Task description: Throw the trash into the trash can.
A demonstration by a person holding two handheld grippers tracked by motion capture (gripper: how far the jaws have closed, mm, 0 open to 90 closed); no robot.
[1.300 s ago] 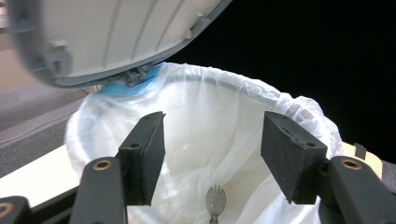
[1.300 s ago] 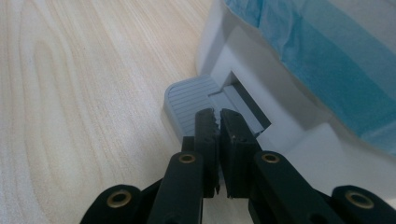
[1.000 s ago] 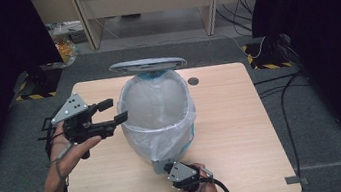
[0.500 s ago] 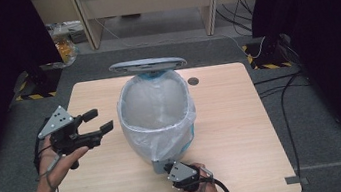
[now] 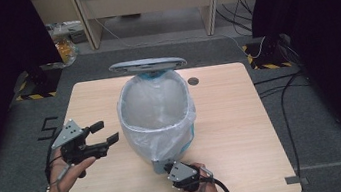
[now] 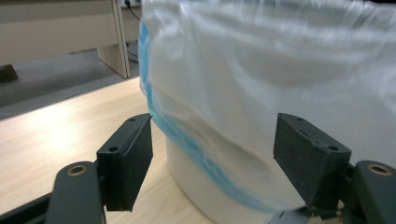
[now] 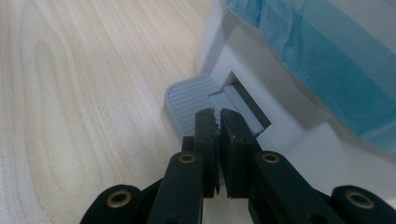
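A white pedal bin [image 5: 163, 150] stands mid-table with its grey lid [image 5: 147, 65] raised. A clear and blue liner bag [image 5: 158, 110] is folded over its rim. My right gripper [image 5: 170, 168] is shut with nothing between its jaws. Its tips [image 7: 217, 114] rest on the grey ribbed pedal [image 7: 184, 100] at the bin's foot [image 7: 243, 60]. My left gripper [image 5: 107, 131] hangs low, left of the bin, pointing at the bag-covered side [image 6: 261, 70]. That gripper [image 6: 212, 140] is open, its jaws have just been opening, and nothing lies between them.
The wooden table [image 5: 242, 116] has a round cable hole [image 5: 193, 80] behind the bin. A desk's legs [image 5: 90, 21], a bag of yellow items [image 5: 64, 43] and cables [image 5: 284, 95] are on the floor beyond. Dark curtains flank both sides.
My left gripper has dropped and drifted left, away from the bin's upper side toward the tabletop. The right gripper has stayed on the pedal, and the lid remains up.
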